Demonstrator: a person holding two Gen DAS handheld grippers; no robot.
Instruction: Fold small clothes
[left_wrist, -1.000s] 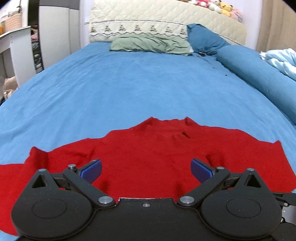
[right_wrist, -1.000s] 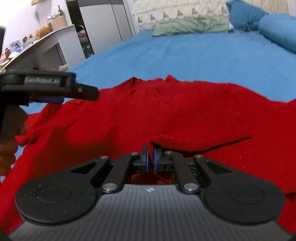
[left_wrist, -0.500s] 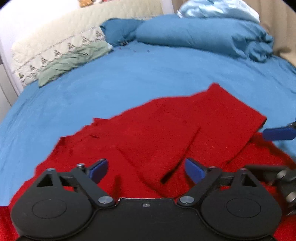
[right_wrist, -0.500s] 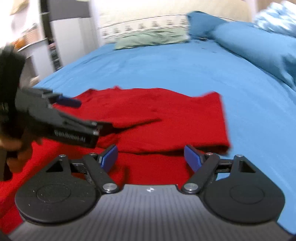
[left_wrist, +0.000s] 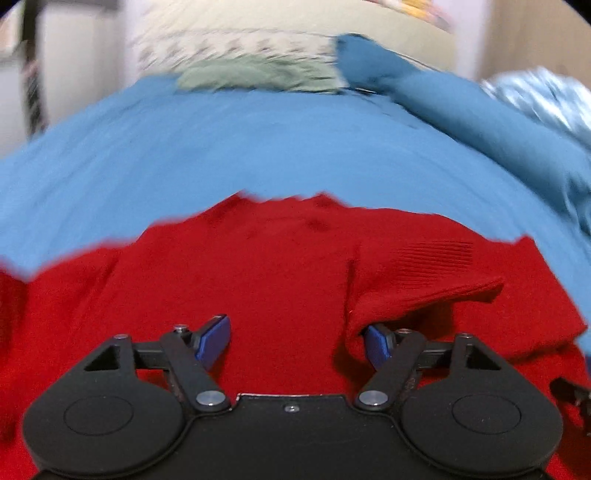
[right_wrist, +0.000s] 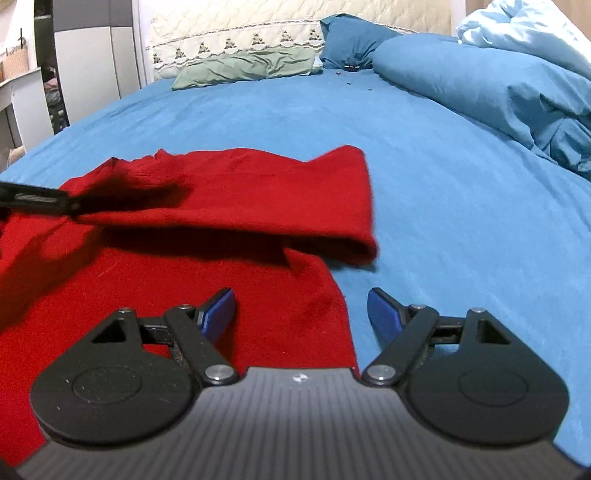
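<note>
Red sweater (left_wrist: 280, 266) lies under both released grippers, left gripper (left_wrist: 295, 341) and right gripper (right_wrist: 301, 314).

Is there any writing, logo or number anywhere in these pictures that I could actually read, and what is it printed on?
No text can be read.
A pale line of lettering runs along the side of the left gripper where it pokes into the right wrist view: too blurred to read.
A small white emblem sits on the grey ribbed body of the right gripper: a mark, not letters.
The red sweater and blue bedsheet show no label.
</note>
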